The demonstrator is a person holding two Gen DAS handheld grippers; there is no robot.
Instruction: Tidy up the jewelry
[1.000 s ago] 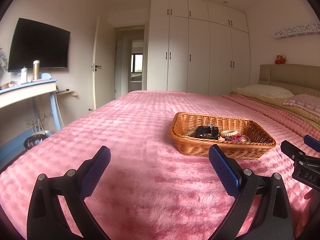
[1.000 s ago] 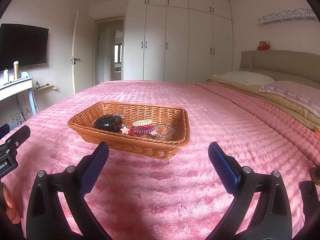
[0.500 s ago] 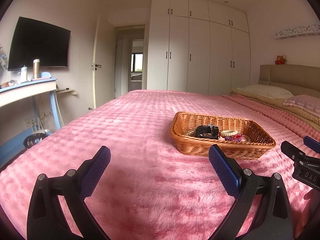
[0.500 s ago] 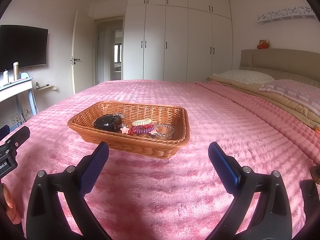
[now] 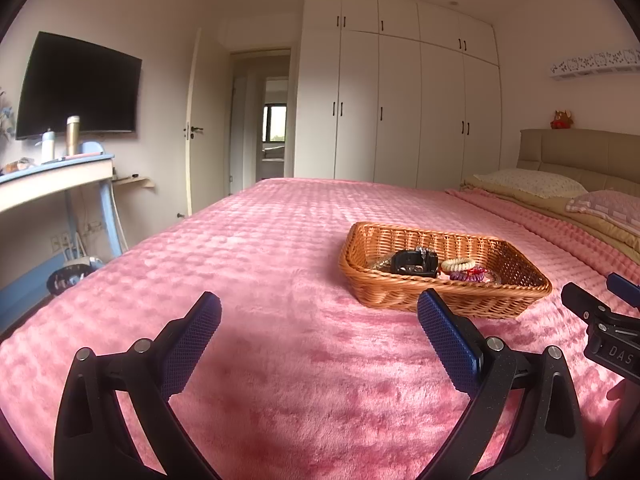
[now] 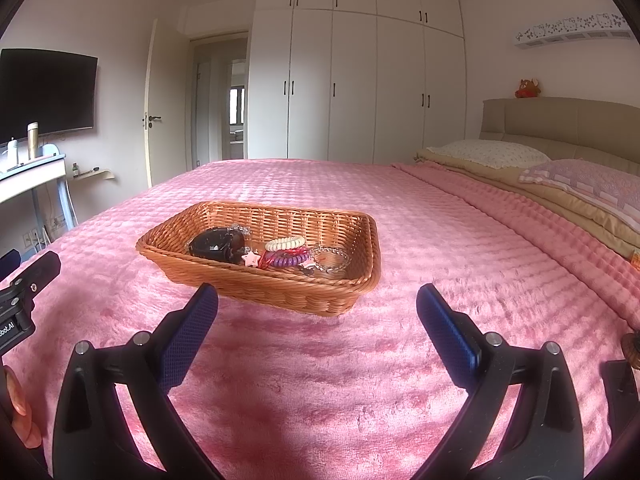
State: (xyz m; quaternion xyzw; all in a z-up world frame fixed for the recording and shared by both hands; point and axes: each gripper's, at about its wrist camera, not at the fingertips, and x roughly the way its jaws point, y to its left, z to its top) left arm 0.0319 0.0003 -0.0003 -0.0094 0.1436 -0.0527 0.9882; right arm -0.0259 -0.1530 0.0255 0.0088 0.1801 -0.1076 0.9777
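A pink plush bed is stretching ahead of the tongs, white wardrobes standing beyond it; a dark television is hanging on the wall far left, a beige headboard and pillows lying to the right

- Shallow rectangular woven wicker basket sits flat on the pink plush bed cover, jewelry bunched along its near side.
- Dark glossy black watch lies at the left.
- Cream coiled band rests over a purple spiral band.
- Pink star charm lies between them; silver chain bracelet on the right.
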